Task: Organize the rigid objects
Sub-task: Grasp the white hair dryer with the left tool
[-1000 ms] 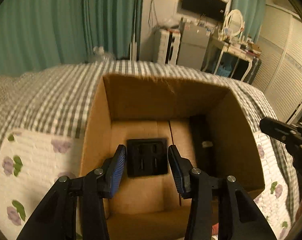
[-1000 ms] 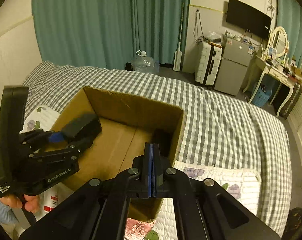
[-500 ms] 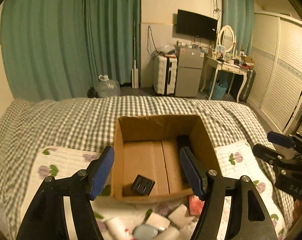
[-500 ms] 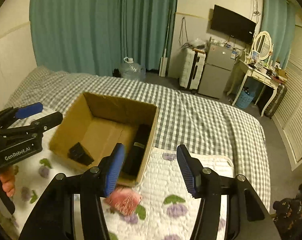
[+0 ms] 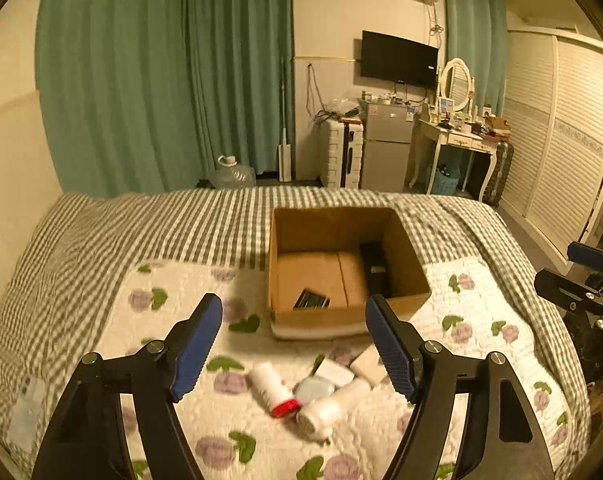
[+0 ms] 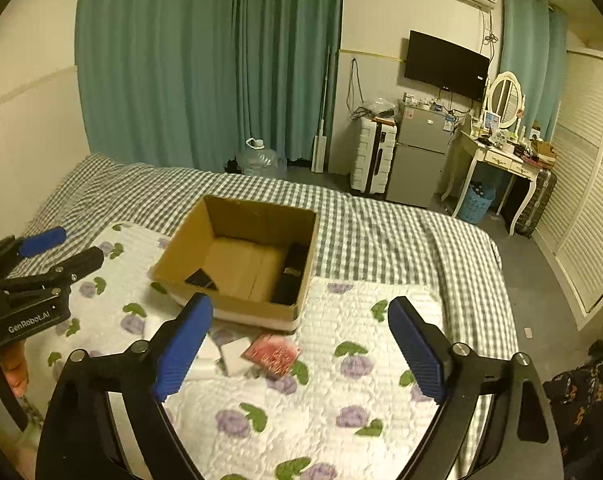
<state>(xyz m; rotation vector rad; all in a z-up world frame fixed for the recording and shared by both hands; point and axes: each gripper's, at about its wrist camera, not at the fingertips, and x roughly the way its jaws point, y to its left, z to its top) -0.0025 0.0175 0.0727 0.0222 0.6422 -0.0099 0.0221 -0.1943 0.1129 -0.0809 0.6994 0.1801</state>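
Note:
An open cardboard box (image 5: pixel 407 280) (image 6: pixel 181 256) stands on the bed. Inside lie a small black square object (image 5: pixel 311 300) (image 6: pixel 200 279) and a long black object (image 5: pixel 375 266) (image 6: pixel 291 276). In front of the box lie a white bottle with a red cap (image 5: pixel 271 390), a white tube (image 5: pixel 333 404), a grey-blue piece (image 5: pixel 314 388), white blocks (image 5: pixel 367 362) (image 6: pixel 233 356) and a red packet (image 6: pixel 272 354). My left gripper (image 5: pixel 295 344) is open and empty above these items. My right gripper (image 6: pixel 301 350) is open and empty, also back from the box.
The bed has a floral white quilt (image 6: pixel 341 400) over a grey checked cover (image 5: pixel 181 224). Green curtains, a water jug (image 6: pixel 259 158), a suitcase, a small fridge (image 6: pixel 417 160) and a dressing table (image 6: pixel 497 160) stand beyond the bed.
Both grippers have pulled back and up from the box. The left let go of the black square object inside it. The right gripper went from shut to wide open.

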